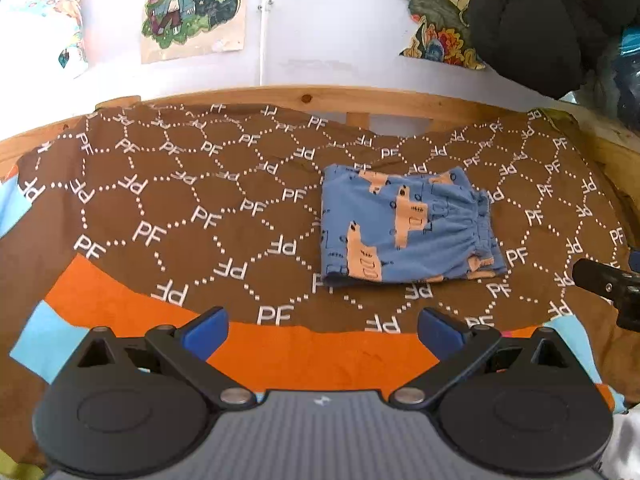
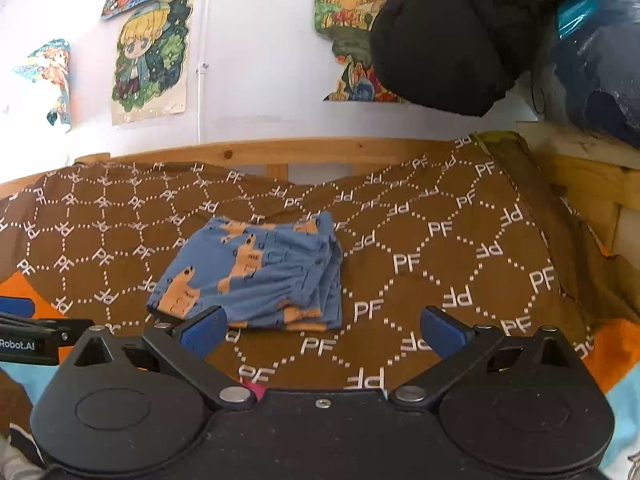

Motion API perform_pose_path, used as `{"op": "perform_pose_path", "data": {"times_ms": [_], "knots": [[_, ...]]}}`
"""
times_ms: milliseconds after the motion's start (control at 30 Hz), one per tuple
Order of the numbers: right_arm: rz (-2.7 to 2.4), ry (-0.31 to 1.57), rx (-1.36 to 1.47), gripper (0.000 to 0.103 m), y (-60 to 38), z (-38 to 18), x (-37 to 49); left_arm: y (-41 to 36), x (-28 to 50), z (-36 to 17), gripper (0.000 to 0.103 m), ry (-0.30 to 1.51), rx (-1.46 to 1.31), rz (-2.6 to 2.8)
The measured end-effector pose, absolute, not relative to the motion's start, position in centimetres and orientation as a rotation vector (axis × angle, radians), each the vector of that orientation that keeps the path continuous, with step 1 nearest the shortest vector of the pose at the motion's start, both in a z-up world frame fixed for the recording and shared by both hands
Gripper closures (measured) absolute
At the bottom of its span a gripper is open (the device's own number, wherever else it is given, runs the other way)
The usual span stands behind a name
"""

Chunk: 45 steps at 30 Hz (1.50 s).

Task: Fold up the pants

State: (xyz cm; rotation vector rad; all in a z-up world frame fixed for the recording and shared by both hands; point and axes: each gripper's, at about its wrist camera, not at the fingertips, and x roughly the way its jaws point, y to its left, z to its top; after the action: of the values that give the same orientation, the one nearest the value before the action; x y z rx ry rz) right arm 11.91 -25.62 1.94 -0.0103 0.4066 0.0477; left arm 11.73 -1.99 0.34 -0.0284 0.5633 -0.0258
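Small blue pants (image 1: 408, 228) with an orange animal print lie folded into a compact rectangle on the brown patterned cloth (image 1: 168, 200), waistband to the right. In the right wrist view the same pants (image 2: 256, 276) show stacked layers at their right edge. My left gripper (image 1: 322, 330) is open, hanging above the cloth's front edge, short of the pants. My right gripper (image 2: 322, 330) is open too, its left finger (image 2: 204, 330) overlapping the pants' near edge in the picture; nothing sits between its fingers. The other gripper appears at each view's side edge.
A wooden bed rail (image 1: 304, 98) borders the cloth at the back and right. Above it is a white wall with posters (image 1: 192, 8). A black padded garment (image 2: 448, 40) and a blue bag (image 2: 600, 64) hang at the upper right. An orange and light blue blanket (image 1: 320, 356) lies beneath the cloth's front.
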Motion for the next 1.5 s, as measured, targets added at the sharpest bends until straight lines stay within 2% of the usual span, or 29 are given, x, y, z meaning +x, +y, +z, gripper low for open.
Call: {"op": "perform_pose_path", "data": {"times_ms": [667, 1500], "knots": [[0.061, 0.335, 0.022, 0.001, -25.4, 0.3, 11.0, -1.3, 11.1, -1.0, 0.0, 0.583, -0.045, -0.012], [0.06, 0.35, -0.002, 0.001, -25.1, -0.1, 11.0, -1.1, 11.2, -0.8, 0.0, 0.584, -0.05, -0.019]]}}
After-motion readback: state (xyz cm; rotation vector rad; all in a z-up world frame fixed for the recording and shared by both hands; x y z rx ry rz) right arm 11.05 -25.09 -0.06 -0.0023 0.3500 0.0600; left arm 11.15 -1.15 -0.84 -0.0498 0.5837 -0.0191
